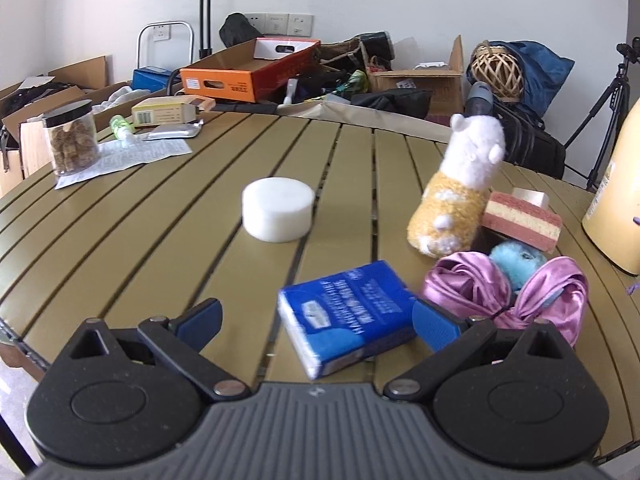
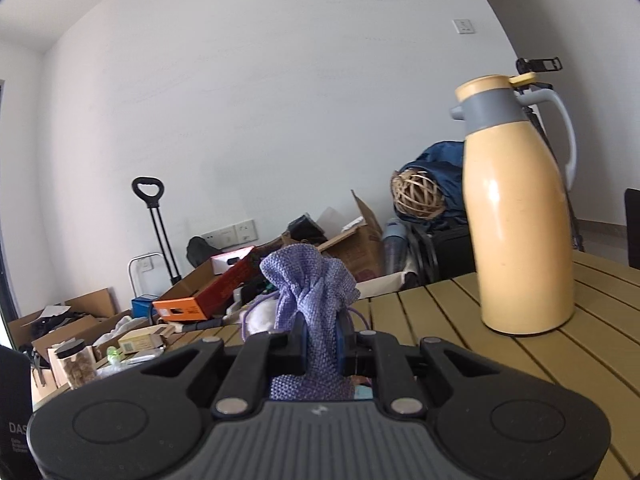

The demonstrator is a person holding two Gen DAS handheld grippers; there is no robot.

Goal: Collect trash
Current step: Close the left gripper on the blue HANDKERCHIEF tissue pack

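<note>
A lilac mesh pouch (image 2: 310, 292) is pinched between the pressed-together jaws of the right gripper (image 2: 320, 340), raised above the slatted table (image 1: 120, 240). The left gripper (image 1: 316, 316) is held spread around a blue tissue pack (image 1: 352, 312); it is best squared up before closing. The pack's white lettering is blurred.

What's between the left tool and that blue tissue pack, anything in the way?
Nothing visible. The left tool is open, and the blue tissue pack lies flat on the table between its fingers, close against the right-hand one. The purple satin bow sits just beside that finger.
</note>
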